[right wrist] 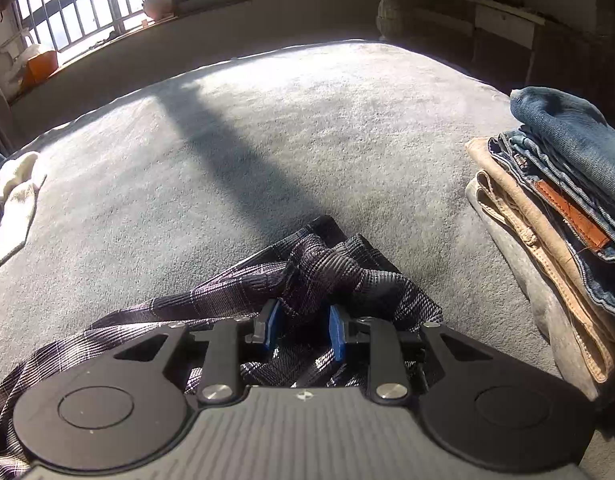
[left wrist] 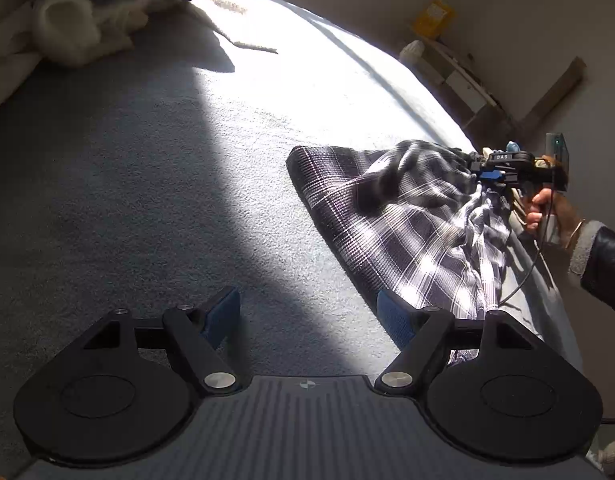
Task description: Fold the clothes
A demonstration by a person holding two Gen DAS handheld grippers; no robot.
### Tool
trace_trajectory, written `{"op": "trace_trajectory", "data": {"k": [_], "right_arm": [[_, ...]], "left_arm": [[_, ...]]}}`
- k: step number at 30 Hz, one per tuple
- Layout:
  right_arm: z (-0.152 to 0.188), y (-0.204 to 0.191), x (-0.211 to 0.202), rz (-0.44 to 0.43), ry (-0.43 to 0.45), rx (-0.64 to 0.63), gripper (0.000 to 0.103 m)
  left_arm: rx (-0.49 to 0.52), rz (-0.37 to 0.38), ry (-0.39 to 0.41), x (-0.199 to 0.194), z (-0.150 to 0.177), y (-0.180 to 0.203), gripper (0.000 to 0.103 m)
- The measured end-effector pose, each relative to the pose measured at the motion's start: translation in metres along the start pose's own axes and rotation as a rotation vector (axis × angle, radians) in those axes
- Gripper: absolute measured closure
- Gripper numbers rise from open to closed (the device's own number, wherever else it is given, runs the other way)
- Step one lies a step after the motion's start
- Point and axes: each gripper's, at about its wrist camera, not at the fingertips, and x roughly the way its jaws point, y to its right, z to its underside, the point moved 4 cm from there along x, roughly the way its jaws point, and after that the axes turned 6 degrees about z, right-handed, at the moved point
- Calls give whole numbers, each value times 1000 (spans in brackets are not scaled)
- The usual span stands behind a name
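A dark plaid garment (left wrist: 407,232) lies crumpled on the grey blanket (left wrist: 147,200) of a bed, at the right of the left wrist view. My left gripper (left wrist: 307,308) hovers open over bare blanket, its right pad beside the garment's near edge, nothing between its fingers. My right gripper (left wrist: 477,172), held by a person's hand (left wrist: 543,208), has the far end of the cloth bunched up into it. In the right wrist view the plaid garment (right wrist: 339,272) fills the gap of my right gripper (right wrist: 303,324), and the blue pads pinch a fold of it.
A stack of folded jeans and tan trousers (right wrist: 567,200) sits at the right on the grey blanket (right wrist: 307,120). A cream garment (right wrist: 19,196) lies at the left edge, also a cream garment (left wrist: 71,36) far left. Barred window (right wrist: 107,0) behind; shelf (left wrist: 447,60) by the wall.
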Motion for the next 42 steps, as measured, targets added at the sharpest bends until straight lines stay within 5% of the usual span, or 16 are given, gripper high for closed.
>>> {"op": "trace_trajectory", "data": {"k": [3,6,10,15,18,20,23,25,27,36,42], "right_arm": [[0,30,0,-85,24,287,73],[6,51,-23,-126,72,437,71],[35,65,-79,-324,83,617,70],[100,22,-150,-643,-82,741,58],[149,-21,-174,-735,-244,754,54],[182,-40,-180,-727,-337,754,51],[235,-55,-175,-570,-468,733,42],[261,-54,-168,-451,-489,735,40],[276,-56,-157,-423,-495,768,38],[303,-123,-135,-537,-531,734,30],[298,-110,-132,-540,-475,805,33]], "left_arm": [[-5,1,-1,-3,-1,-4,27],[-27,15,6,0,-6,-11,27],[-72,79,36,10,-17,-16,26],[-179,184,10,37,-34,-19,23],[-191,221,6,50,-47,-15,23],[-194,225,-18,59,-53,-13,23],[-206,218,-25,67,-54,-10,23],[-219,210,-16,70,-53,-8,23],[-233,203,0,72,-52,-7,23],[-232,216,48,70,-38,-1,22],[-251,215,86,87,-54,-1,22]]}}
